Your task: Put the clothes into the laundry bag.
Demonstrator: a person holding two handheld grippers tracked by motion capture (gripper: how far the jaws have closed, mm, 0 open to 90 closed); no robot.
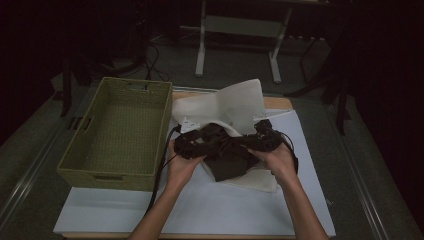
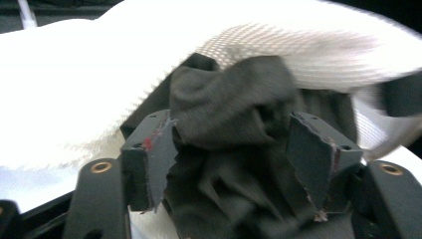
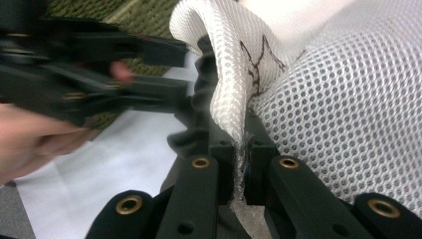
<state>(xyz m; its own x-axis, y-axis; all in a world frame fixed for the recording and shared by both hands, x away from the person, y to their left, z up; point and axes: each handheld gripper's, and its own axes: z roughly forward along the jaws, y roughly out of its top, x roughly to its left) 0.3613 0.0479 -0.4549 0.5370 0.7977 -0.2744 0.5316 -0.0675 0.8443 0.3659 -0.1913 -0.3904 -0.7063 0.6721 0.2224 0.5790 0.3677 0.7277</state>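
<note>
We see a table (image 1: 200, 210) under white sheeting, with 1 green woven basket (image 1: 120, 132) at the left, nothing visible inside it. Just right of the basket lies a white mesh bag (image 1: 235, 102), its flap raised, and a dark cloth (image 1: 227, 165) sits at the bag's mouth between the 2 hands. In the left gripper view the bunched dark cloth (image 2: 224, 119) lies between the jaws of the left gripper (image 2: 229, 164); they stand apart, pads not pressing, so we call it let go, not held. In the right gripper view the right gripper (image 3: 239, 149) is clamped tight on a fold of the mesh bag (image 3: 348, 99) at its edge, with the other hand (image 3: 35, 144) and its tool across from it. We judge both items soft, light and floppy: the cloth will slump and drag, the mesh stretches and may slip out of a thin pinch. Best hold on the cloth is a thick bunched wad, not 1 loose corner; on the bag, the hemmed rim by the opening. No break risk, snagging on the mesh is the worry.
</note>
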